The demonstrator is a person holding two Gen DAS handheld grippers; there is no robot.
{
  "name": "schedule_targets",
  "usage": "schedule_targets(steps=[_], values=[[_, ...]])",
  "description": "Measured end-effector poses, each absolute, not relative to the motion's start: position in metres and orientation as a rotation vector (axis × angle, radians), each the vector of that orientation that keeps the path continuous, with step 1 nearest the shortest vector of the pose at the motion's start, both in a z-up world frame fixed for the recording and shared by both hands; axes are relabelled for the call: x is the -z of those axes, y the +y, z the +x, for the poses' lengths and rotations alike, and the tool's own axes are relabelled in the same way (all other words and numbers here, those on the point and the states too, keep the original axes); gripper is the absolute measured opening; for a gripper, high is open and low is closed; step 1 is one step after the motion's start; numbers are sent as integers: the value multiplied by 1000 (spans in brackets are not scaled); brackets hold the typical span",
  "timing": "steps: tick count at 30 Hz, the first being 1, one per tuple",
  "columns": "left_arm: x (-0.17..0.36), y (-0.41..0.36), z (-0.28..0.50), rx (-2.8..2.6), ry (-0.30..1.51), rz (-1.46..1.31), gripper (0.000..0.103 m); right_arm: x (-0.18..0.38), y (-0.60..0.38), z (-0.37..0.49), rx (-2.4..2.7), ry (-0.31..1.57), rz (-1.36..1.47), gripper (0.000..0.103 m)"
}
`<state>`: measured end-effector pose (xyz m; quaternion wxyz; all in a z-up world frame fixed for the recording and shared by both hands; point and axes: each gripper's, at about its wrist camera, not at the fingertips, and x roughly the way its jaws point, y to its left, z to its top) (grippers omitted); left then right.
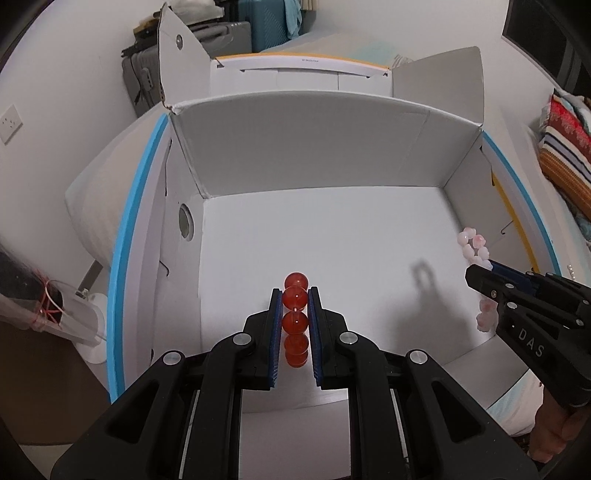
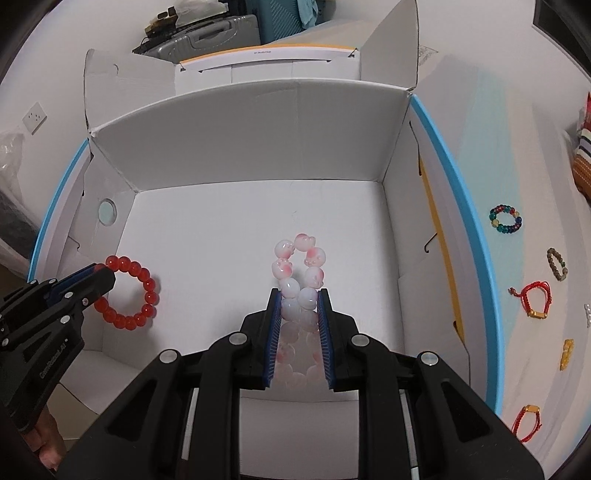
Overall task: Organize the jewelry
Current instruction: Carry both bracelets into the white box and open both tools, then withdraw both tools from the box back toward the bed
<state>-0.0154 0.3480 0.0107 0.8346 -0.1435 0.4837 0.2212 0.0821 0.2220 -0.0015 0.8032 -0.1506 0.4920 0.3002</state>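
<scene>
My left gripper (image 1: 295,295) is shut on a red bead bracelet (image 1: 295,295), held edge-on over the floor of an open white cardboard box (image 1: 332,236). In the right wrist view the same bracelet (image 2: 136,295) hangs as a ring from the left gripper (image 2: 99,271) at the box's left side. My right gripper (image 2: 298,293) is shut on a pink-and-white bead bracelet (image 2: 299,266) over the box's middle. In the left wrist view the right gripper (image 1: 480,269) holds that pink bracelet (image 1: 474,243) near the box's right wall.
The box stands on a white surface with a blue rim (image 2: 461,206). To its right lie a multicoloured bead bracelet (image 2: 506,218), a dark bead bracelet (image 2: 557,264), two red cord bracelets (image 2: 532,301), (image 2: 528,422) and a yellow charm (image 2: 565,354). Suitcases (image 1: 236,29) stand behind.
</scene>
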Motion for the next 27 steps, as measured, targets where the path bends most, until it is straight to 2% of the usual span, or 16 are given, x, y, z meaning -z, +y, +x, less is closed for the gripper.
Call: schedule_targets(steps=[6, 8, 11, 17, 23, 27], values=[[-10, 349, -17, -493, 1026, -294, 15, 1, 226, 83, -647, 1051, -323, 25], [-15, 346, -19, -491, 1015, -293, 18, -2, 225, 81, -654, 1043, -319, 32], [-25, 341, -22, -507, 989, -280, 42, -11, 222, 76, -668, 1019, -310, 41], [-40, 338, -29, -534, 941, -264, 68, -30, 211, 73, -650, 965, -281, 63], [-56, 327, -35, -534, 888, -244, 85, -50, 192, 71, -627, 906, -256, 76], [-67, 314, -35, -510, 841, -237, 94, -65, 173, 73, -605, 874, -233, 81]])
